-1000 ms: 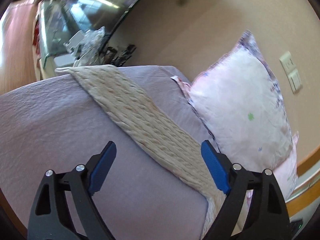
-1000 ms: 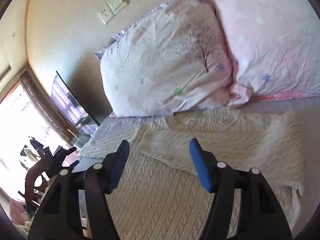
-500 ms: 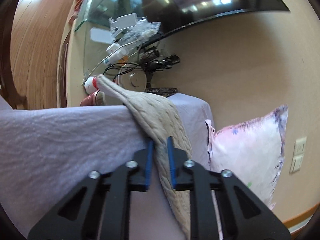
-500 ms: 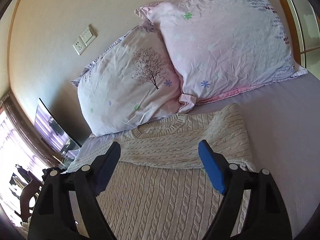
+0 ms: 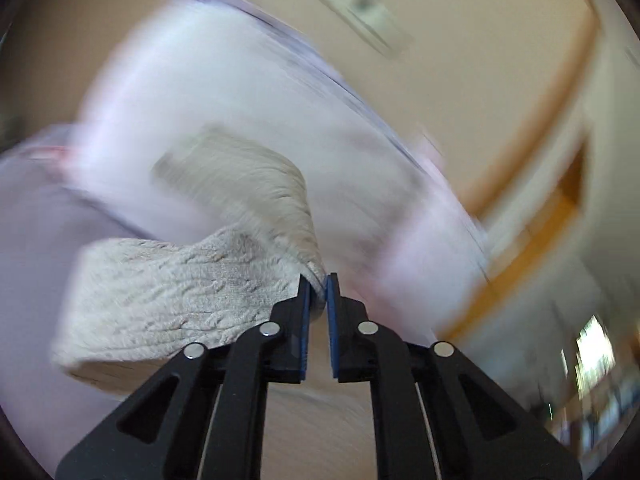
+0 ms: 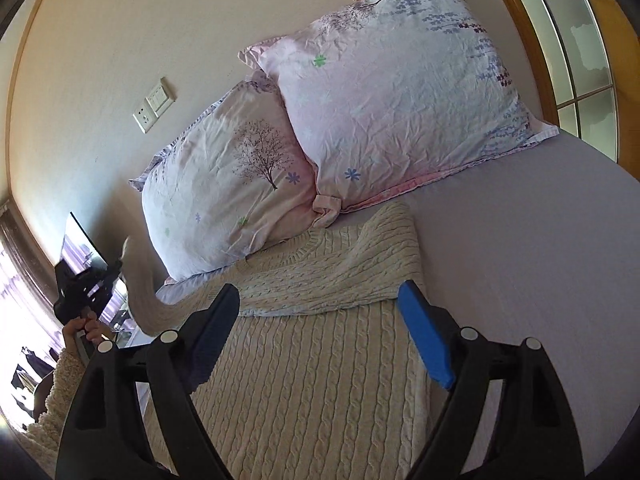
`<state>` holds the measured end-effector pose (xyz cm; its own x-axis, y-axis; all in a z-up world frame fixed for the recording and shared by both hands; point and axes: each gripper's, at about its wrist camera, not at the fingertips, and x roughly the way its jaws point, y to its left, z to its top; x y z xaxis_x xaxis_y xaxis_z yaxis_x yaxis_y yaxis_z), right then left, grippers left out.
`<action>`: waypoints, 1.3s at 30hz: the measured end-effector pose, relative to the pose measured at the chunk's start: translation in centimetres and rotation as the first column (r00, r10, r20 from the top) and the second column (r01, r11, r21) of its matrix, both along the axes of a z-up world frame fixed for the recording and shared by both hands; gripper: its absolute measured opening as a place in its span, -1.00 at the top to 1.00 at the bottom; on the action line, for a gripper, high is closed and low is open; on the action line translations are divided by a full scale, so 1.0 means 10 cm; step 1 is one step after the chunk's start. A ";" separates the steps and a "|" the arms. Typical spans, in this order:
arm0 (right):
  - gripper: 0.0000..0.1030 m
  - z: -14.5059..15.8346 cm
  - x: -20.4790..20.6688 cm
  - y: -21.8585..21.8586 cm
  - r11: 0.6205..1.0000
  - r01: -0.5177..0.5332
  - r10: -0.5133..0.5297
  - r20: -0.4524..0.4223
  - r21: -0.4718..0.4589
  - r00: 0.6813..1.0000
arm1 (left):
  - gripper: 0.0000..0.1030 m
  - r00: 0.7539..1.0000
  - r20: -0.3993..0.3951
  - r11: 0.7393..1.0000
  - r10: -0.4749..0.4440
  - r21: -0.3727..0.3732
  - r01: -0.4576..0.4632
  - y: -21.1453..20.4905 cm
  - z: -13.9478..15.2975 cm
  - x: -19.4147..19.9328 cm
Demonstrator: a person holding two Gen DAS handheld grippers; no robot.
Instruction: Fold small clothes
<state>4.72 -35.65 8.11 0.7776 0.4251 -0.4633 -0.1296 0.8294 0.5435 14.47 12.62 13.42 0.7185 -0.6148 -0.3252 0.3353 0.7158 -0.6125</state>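
Lavender sheets cover the bed (image 6: 540,260) where we work, two floral pillows (image 6: 380,100) propped against a beige wall. Our left gripper (image 5: 318,292) is pressed together on the cuff end of the sweater's sleeve (image 5: 180,292), holding it lifted off the bed; the right wrist view shows that sleeve rising from the left shoulder to the gripper at the bed's edge. Our right gripper (image 6: 320,320) is spread wide and holds nothing, hovering over the cream cable-knit sweater (image 6: 320,380).

The sweater lies flat, its long axis running from the hem near us to the neckline, which points at the pillows. The right sleeve (image 6: 344,264) is already laid across the chest.

To do this fold well, we judge the left sleeve should be carried across the body at shoulder height and set down parallel to the other one, kept taut so the knit does not bunch. The left view is blurred, so finer detail there is unclear.
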 end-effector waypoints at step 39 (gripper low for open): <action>0.84 -0.60 -0.79 -0.03 0.763 -0.538 0.569 0.022 0.359 0.822 | 0.87 0.907 -0.300 0.942 -0.294 -0.252 0.222 0.36 -1.42 -1.94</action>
<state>-3.15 -35.98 2.08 0.3241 0.9089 -0.2625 -0.4510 0.3924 0.8017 -4.89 16.23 -0.76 0.3994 -0.8432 -0.3598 0.2441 0.4761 -0.8448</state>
